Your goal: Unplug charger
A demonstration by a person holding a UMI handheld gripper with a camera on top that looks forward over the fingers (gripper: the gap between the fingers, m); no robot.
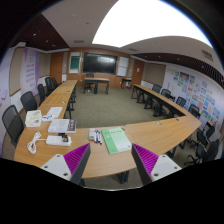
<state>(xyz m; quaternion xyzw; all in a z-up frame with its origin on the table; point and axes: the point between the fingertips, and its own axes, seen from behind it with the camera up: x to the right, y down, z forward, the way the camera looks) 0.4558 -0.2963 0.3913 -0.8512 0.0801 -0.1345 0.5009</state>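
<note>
Gripper point(112, 165) fingers apart, holding nothing. White cable point(34, 143) on table point(150, 135) at 10 o'clock, well apart. Unplugging not yet begun; approach, grasp, pull remaining.

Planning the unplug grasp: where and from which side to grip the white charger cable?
Probably from above: the white charger cable lies flat on the table, left of the open gripper, so pinch across its thin run. Its plug end is too small to tell.
</note>
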